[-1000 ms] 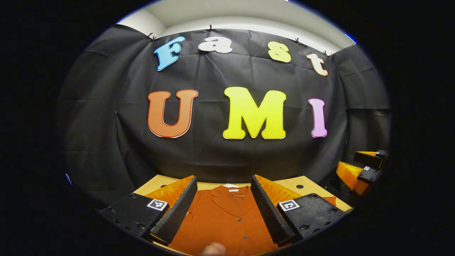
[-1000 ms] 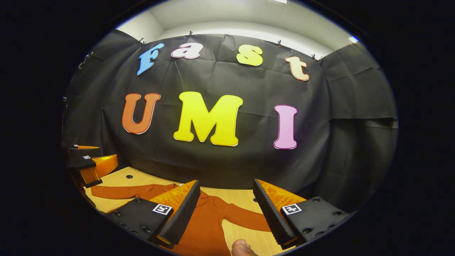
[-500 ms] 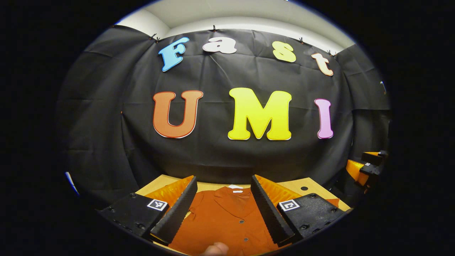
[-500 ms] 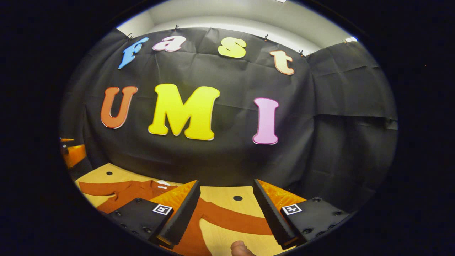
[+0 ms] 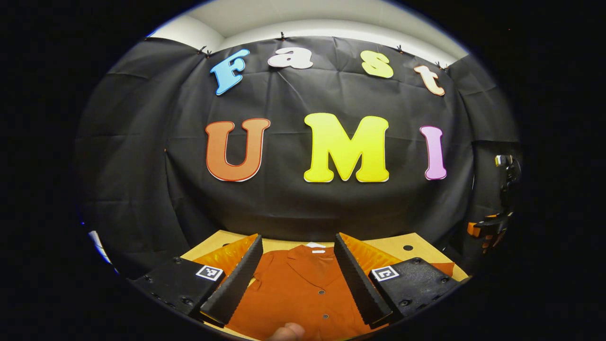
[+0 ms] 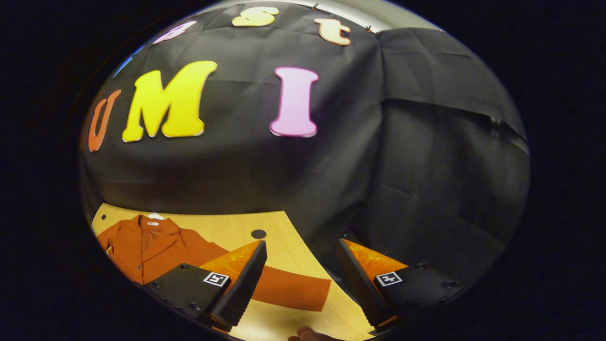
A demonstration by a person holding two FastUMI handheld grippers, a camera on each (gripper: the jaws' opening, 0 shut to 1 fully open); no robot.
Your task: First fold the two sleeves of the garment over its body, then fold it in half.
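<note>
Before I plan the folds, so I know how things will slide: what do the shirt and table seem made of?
Shirt: looks like thin woven cloth, matte rust-orange, lying flat with soft creases and small buttons. Table: seemingly light wood or laminate, smooth with faint grain.

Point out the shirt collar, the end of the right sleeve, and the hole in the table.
shirt collar (image 5: 313, 255): left gripper view, on the open collar below the neck label.
right sleeve (image 6: 310, 294): right gripper view, near its cuff end.
table hole (image 6: 258, 234): right gripper view, on the dark hole.

Each tool (image 5: 298, 279) (image 6: 303, 284) is built with two ridged, wedge-shaped fingers (image 5: 236, 284) on black blocks, which are fastened with dark screws and marked with small square black-and-white tags.
</note>
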